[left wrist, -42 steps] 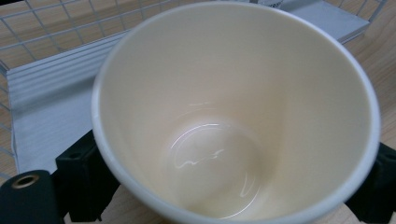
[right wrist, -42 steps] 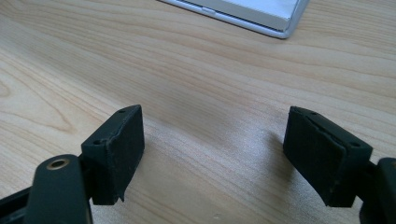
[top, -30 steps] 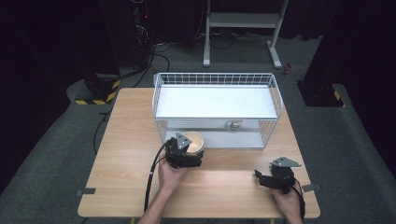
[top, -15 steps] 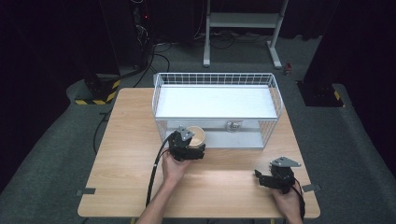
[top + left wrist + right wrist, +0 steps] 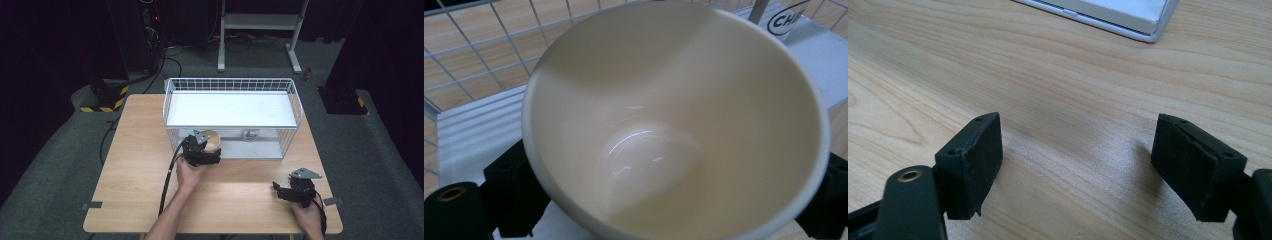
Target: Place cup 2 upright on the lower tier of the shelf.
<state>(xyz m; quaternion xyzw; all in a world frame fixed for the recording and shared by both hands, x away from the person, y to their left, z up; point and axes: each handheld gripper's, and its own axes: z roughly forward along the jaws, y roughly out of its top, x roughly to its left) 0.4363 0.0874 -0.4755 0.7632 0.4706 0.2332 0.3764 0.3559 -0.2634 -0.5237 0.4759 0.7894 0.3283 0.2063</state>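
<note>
A cream cup (image 5: 211,140) (image 5: 674,125) is held between the jaws of my left gripper (image 5: 206,148), which is shut on it at the front edge of the white wire basket (image 5: 295,100). The left gripper view looks straight into the cup's bare, glossy inside, with the basket's wire wall (image 5: 479,55) and white floor behind it. My right gripper (image 5: 286,191) (image 5: 1075,165) rests low over the wooden table (image 5: 140,150) near the front right corner. It is open, with only bare wood between its jaws.
The basket stands at the back middle of the table with a white floor panel (image 5: 232,110) and a metal latch (image 5: 250,135) on its front. A black cable (image 5: 167,180) trails from the left gripper. A grey stand (image 5: 260,30) is on the floor behind.
My left gripper has carried the cup forward toward the basket's front edge. The right gripper has stayed in place.
</note>
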